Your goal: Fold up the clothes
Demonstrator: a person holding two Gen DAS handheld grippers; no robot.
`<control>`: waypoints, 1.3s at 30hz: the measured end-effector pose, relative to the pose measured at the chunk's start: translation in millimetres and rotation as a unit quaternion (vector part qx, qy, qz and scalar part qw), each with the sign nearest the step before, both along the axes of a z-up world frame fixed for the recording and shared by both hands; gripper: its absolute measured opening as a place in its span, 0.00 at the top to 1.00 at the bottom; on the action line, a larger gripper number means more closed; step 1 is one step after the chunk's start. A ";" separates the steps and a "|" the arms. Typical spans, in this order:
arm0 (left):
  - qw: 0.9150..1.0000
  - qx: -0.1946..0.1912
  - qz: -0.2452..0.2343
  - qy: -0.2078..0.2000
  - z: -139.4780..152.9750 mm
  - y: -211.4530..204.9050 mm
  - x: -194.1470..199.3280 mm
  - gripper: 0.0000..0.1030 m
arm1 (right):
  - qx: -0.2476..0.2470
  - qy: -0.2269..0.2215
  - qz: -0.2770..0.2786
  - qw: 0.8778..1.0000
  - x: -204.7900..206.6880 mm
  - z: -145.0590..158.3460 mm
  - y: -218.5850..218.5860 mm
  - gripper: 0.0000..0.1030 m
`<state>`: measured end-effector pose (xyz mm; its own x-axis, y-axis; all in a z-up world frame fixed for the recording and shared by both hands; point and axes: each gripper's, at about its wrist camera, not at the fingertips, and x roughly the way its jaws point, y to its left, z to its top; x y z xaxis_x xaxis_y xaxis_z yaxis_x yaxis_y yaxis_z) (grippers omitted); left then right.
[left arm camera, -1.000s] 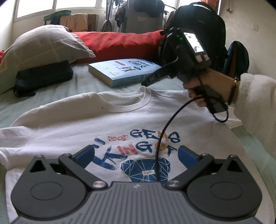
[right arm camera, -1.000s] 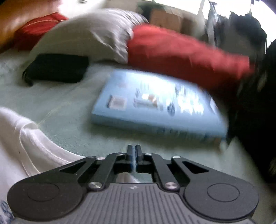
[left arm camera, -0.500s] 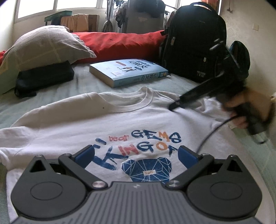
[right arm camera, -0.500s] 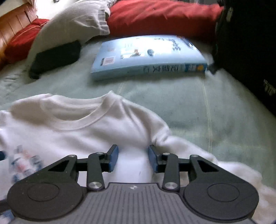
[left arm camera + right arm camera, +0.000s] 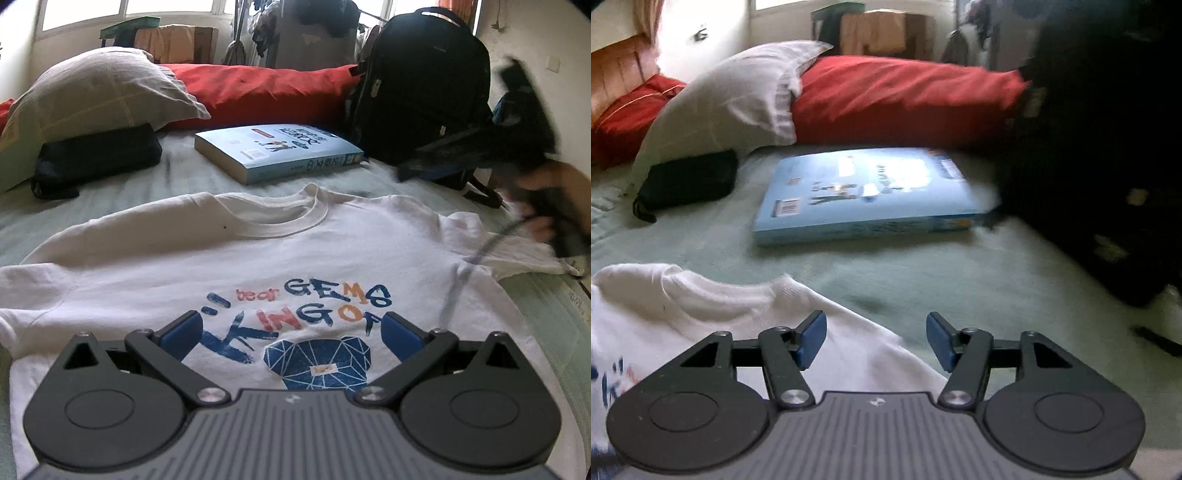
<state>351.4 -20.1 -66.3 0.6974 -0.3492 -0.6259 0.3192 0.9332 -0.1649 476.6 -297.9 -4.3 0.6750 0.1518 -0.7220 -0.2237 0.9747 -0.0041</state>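
Observation:
A white T-shirt (image 5: pixel 258 266) with a blue and orange print lies flat, front up, on the green bed sheet (image 5: pixel 177 177). My left gripper (image 5: pixel 291 338) hovers over the print, open wide with nothing between its pads. Blurred at the right of the left wrist view, my right gripper (image 5: pixel 404 172) is in a person's hand (image 5: pixel 550 199), above the shirt's right shoulder and sleeve. In its own view the right gripper (image 5: pixel 876 340) is over the T-shirt's (image 5: pixel 683 317) shoulder edge. Its jaws are opening, with nothing between them.
A light blue book (image 5: pixel 280 151) lies just beyond the collar. A black backpack (image 5: pixel 424 96) stands at the far right. A grey pillow (image 5: pixel 99 92), a red pillow (image 5: pixel 266 92) and a black pouch (image 5: pixel 99 158) line the far side.
The right gripper has moved from the collar out to the right past the shirt's shoulder, and its jaws have gone from shut to open. The left gripper has not moved.

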 end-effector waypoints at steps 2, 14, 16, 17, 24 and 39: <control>1.000 0.003 0.000 0.001 -0.6 -1.4 0.8 0.01 | 0.004 0.013 -0.013 1.000 -18.2 0.1 -20.3 0.37; 1.000 0.018 0.002 0.008 -6.1 -5.1 2.4 0.01 | -0.011 0.042 -0.166 0.985 -21.1 -62.2 -103.5 0.35; 1.000 0.020 0.003 0.007 -6.7 -5.6 2.3 0.01 | 0.024 0.040 -0.197 0.979 -16.6 -63.0 -120.8 0.35; 1.000 0.021 0.002 0.007 -6.8 -5.7 2.1 0.01 | 0.035 0.039 -0.207 0.977 -16.7 -60.6 -124.8 0.35; 1.000 0.021 0.002 0.006 -7.2 -5.9 2.6 0.01 | 0.021 0.004 -0.106 0.994 -26.6 -27.2 -68.0 0.35; 1.000 0.022 0.003 0.006 -6.9 -5.4 2.1 0.01 | -0.096 -0.015 -0.005 0.995 -15.2 -62.7 -3.8 0.40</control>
